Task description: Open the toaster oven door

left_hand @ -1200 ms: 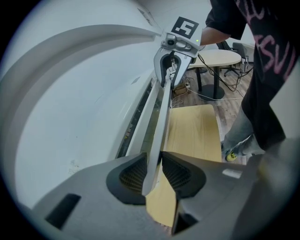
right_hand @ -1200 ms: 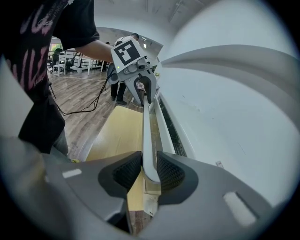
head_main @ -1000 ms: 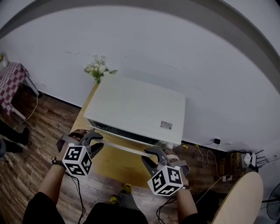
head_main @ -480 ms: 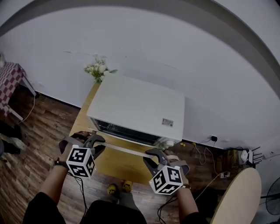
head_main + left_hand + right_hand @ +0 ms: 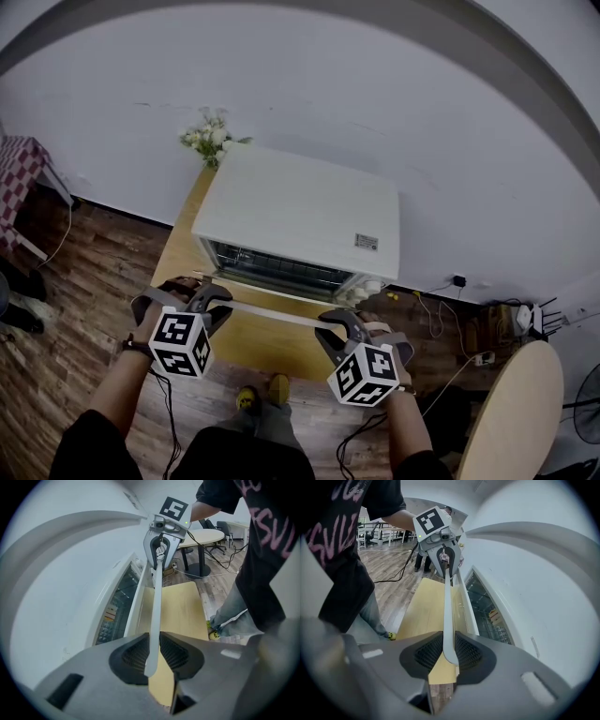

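A white toaster oven (image 5: 300,211) stands on a yellow wooden table (image 5: 248,342). Its door hangs partly open, and the dark inside with a wire rack (image 5: 281,267) shows. The pale handle bar (image 5: 267,312) runs along the door's front edge. My left gripper (image 5: 202,298) is shut on the bar's left end and my right gripper (image 5: 339,323) on its right end. Both pairs of jaws have just been closing, with the bar between them. In the left gripper view the handle (image 5: 156,602) passes between the pads (image 5: 133,656). The right gripper view shows the handle (image 5: 447,606) pinched the same way.
A bunch of pale flowers (image 5: 208,139) stands at the table's back left corner, against the white wall. The floor is wood, with cables and a plug (image 5: 459,279) at the right. A round table (image 5: 520,422) sits at lower right and a checked cloth (image 5: 14,169) at far left.
The door has swung further open, baring the rack inside. Both grippers have moved toward me and a little down with the handle.
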Demonstrator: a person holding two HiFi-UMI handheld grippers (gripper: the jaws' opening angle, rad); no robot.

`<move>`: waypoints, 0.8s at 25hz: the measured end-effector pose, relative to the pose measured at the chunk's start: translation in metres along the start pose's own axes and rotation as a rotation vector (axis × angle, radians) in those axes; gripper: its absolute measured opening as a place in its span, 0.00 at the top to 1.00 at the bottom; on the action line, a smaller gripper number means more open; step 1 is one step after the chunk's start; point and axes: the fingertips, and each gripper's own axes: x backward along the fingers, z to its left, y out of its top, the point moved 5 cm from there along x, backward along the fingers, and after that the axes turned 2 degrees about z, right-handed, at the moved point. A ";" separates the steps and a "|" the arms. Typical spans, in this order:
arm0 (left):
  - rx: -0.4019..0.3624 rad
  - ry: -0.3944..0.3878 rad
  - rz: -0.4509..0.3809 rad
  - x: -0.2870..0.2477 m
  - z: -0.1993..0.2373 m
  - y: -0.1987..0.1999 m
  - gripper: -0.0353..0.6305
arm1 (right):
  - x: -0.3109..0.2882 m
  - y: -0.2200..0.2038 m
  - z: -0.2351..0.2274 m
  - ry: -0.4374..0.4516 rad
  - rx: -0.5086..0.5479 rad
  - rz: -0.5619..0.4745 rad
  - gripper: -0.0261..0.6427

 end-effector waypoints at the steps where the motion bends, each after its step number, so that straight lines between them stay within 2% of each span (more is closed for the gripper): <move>1: -0.002 -0.001 -0.002 -0.001 -0.001 0.000 0.82 | -0.001 0.000 0.002 -0.001 0.002 0.003 0.82; 20: -0.033 -0.016 -0.003 -0.004 -0.034 -0.004 0.83 | -0.006 -0.003 0.035 0.001 -0.011 0.050 0.83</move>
